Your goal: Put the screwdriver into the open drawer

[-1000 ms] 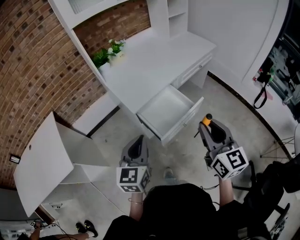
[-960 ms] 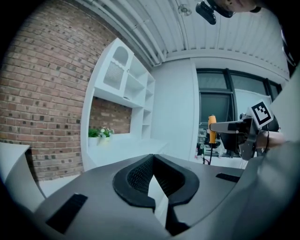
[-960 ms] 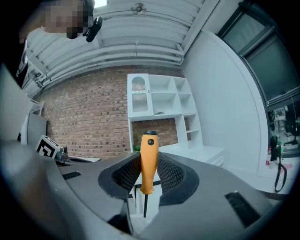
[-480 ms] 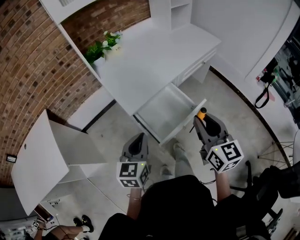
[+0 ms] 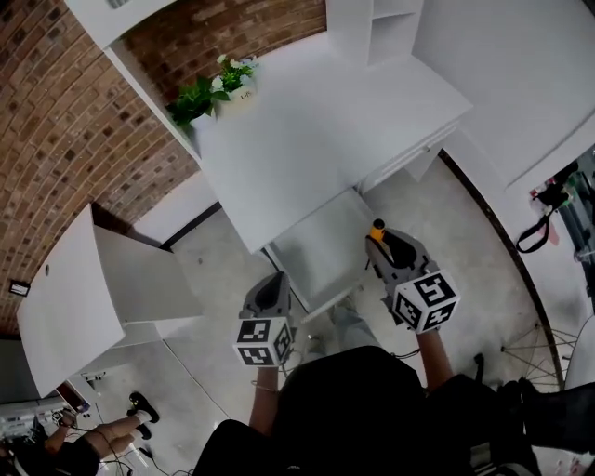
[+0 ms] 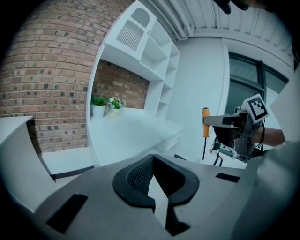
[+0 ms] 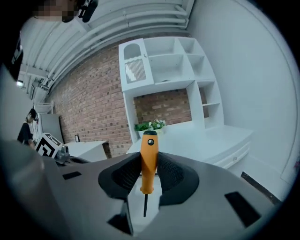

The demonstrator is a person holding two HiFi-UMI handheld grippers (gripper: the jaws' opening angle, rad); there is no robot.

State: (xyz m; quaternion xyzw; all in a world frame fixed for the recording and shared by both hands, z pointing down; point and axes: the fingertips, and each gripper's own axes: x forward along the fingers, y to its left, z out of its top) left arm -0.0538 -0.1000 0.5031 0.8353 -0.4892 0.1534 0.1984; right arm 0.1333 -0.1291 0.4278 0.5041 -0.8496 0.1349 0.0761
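Observation:
The white desk [image 5: 307,121] has its drawer [image 5: 321,244] pulled open below the front edge. My right gripper [image 5: 379,240] hovers at the drawer's right front corner, shut on the screwdriver [image 5: 377,226]. In the right gripper view the orange handle [image 7: 149,159] stands upright between the pads of the right gripper [image 7: 149,165], thin shaft pointing down. My left gripper [image 5: 272,283] hangs just in front of the drawer's left side, shut with nothing in it; its pads meet at the tips in the left gripper view [image 6: 153,157]. That view also shows the screwdriver [image 6: 205,123] at the right.
A potted plant [image 5: 209,91] stands at the desk's back left against the brick wall [image 5: 65,112]. A shelf unit [image 5: 372,28] rises at the back. A white cabinet with an open door [image 5: 65,297] stands left. Black cables [image 5: 548,218] hang at the right.
Both grippers moved forward and down toward the desk. The right gripper, still holding the screwdriver, now sits at the drawer's front edge; the left has closed in on the drawer too.

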